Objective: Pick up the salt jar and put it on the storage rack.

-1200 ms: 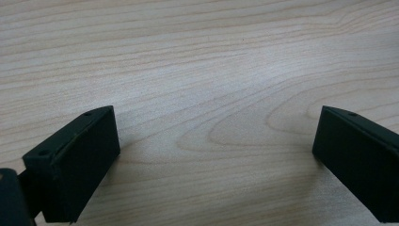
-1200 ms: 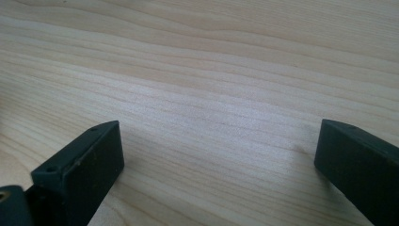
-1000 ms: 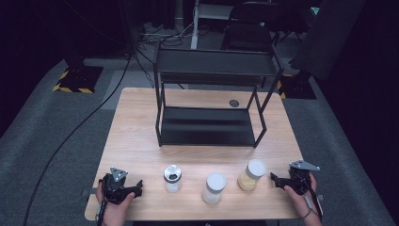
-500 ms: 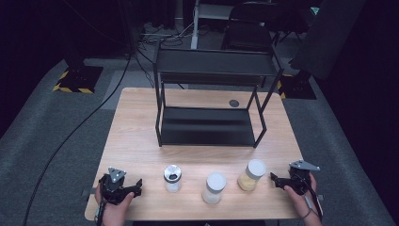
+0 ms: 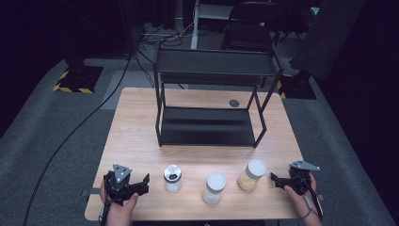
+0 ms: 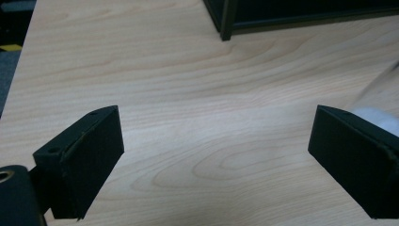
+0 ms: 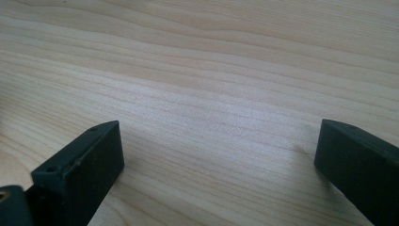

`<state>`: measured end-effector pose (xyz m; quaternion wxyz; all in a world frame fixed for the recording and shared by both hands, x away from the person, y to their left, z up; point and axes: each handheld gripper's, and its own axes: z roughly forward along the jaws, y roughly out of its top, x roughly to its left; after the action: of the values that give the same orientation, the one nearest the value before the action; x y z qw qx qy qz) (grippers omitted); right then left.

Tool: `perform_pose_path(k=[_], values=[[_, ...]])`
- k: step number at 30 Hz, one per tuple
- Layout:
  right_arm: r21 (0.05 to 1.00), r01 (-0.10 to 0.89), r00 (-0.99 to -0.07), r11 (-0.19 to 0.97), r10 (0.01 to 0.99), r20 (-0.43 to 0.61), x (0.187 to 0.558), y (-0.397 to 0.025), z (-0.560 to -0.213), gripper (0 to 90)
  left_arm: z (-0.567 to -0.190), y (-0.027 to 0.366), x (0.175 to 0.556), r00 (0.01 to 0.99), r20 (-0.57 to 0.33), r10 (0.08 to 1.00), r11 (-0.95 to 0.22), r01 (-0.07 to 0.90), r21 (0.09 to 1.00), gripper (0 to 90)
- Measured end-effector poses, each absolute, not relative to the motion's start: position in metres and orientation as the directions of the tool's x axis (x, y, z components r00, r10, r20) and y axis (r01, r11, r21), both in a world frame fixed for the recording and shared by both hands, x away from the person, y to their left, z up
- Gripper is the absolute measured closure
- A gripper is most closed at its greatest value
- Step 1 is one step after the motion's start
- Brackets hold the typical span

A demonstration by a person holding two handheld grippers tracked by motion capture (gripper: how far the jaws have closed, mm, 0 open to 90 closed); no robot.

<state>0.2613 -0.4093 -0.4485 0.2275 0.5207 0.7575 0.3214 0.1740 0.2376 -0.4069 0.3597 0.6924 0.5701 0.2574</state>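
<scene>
From above, my left claw point(image 5: 141, 183) rests near the desk's point(image 5: 141, 117) front edge, just beside the silver-lidded jar point(image 5: 172, 178); my right claw point(image 5: 277, 180) sits just beside the yellow-filled jar point(image 5: 251, 174). Along my left claw point(image 6: 214, 155), the jaws gape wide over bare wood. My right claw point(image 7: 219, 165) gapes likewise, holding nothing.

Left gripper view: a pale, blurred jar point(image 6: 376, 115) beside the right jaw, partly hidden by it and cut off at the frame edge.
</scene>
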Motion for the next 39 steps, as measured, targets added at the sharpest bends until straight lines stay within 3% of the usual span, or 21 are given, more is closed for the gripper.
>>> perform_pose_path(k=[15,39], values=[[0.724,0.642,-0.354,0.251,0.935,-0.010,0.261,-0.409,-0.449,1.5,-0.378,0.211,0.168,0.253,-0.069,0.965,-0.091,0.571,0.816,5.4],[0.724,0.642,-0.354,0.251,0.935,-0.010,0.261,-0.409,-0.449,1.5,-0.369,0.174,0.171,0.331,-0.083,0.940,-0.109,0.520,0.847,4.7]])
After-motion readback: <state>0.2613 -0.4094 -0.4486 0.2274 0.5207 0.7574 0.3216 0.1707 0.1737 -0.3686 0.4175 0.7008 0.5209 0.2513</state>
